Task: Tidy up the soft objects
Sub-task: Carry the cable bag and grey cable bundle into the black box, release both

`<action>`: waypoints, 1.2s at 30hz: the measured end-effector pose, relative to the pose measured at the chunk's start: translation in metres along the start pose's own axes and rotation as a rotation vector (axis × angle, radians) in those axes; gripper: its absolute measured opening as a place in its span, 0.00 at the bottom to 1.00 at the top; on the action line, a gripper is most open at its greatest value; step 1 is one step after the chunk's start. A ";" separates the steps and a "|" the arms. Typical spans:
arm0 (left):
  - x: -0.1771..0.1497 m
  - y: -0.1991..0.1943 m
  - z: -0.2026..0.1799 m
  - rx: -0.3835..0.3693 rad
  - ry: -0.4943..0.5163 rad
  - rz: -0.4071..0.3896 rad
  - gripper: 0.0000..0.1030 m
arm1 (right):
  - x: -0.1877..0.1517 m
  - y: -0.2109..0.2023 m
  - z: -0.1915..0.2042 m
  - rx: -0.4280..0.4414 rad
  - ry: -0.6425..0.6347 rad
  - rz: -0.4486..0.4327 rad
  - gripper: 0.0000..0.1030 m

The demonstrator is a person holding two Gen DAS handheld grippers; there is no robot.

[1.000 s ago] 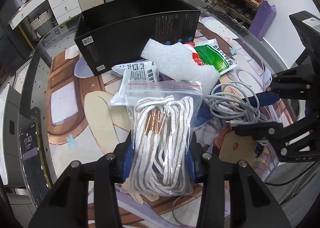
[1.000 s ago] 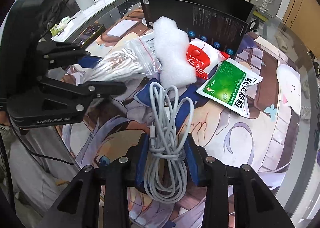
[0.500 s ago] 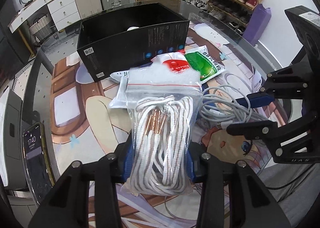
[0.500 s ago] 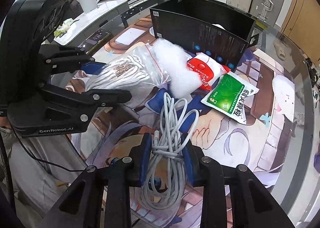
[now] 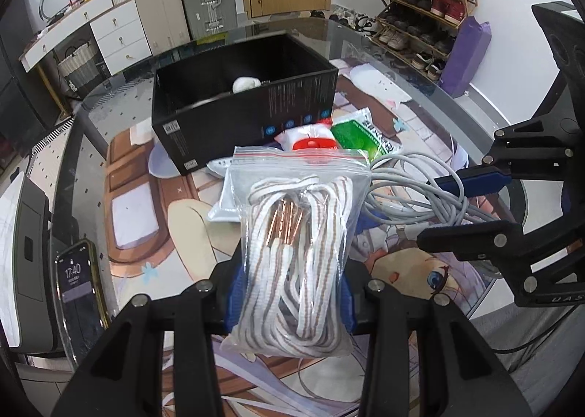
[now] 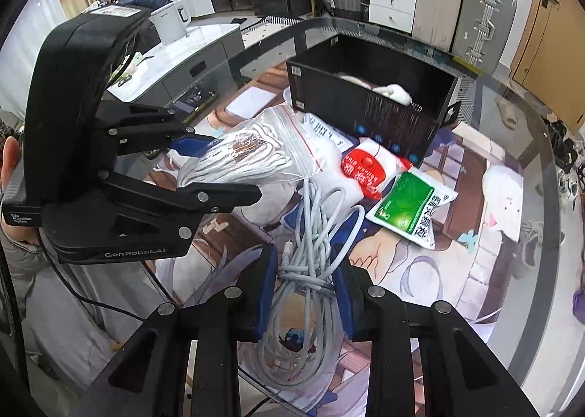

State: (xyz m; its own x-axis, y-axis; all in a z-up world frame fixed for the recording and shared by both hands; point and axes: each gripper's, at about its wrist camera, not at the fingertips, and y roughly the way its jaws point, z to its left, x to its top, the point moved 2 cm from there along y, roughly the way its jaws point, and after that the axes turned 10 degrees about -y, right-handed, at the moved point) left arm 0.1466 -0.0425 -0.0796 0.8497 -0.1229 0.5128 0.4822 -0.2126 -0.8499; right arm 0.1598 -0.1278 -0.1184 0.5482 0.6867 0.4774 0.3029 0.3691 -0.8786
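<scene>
Both tongs are loaded right now: the left tongs [image 5: 289, 301] are pinched on the zip bag of shoelaces [image 5: 298, 252], held up off the surface [image 5: 91, 146], and the right tongs [image 6: 303, 298] are squeezing the bundled grey cable [image 6: 310, 270], whose loops hang loose on both sides. My guess is both are headed for the black box [image 5: 241, 113] just behind the pile. To do it well I'd carry each one clear over the near wall before letting go, and watch the dangling cable loops so they don't snag the rim or drag the packets. One at a time is probably safer since the tongs sit close together. Count-wise: one lace bag, one cable, one box with something white already inside, a red-and-white packet [image 6: 369, 168], a green packet [image 6: 407, 210], and one white packet [image 5: 223, 203] half hidden under the bag.
</scene>
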 end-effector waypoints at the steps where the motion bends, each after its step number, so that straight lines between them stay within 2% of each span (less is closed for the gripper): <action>1: 0.001 -0.002 0.000 0.002 0.001 -0.006 0.39 | 0.000 -0.002 0.000 -0.003 0.001 -0.005 0.29; 12: 0.021 -0.024 0.002 -0.020 -0.037 -0.079 0.39 | 0.021 -0.031 -0.002 -0.066 0.004 -0.091 0.28; 20: 0.041 -0.029 0.009 -0.023 -0.064 -0.117 0.39 | 0.045 -0.036 -0.003 -0.120 -0.002 -0.124 0.27; 25: 0.057 -0.027 0.019 -0.025 -0.105 -0.132 0.39 | 0.060 -0.036 -0.015 -0.145 0.026 -0.162 0.27; 36: 0.114 -0.010 0.052 -0.008 -0.196 -0.192 0.39 | 0.106 -0.031 -0.055 -0.204 0.135 -0.259 0.27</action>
State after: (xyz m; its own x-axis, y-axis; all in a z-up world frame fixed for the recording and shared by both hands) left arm 0.2492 -0.0042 -0.0190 0.7682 0.1103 0.6307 0.6376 -0.2215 -0.7379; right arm 0.2516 -0.1007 -0.0398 0.5272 0.4925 0.6925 0.5873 0.3778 -0.7158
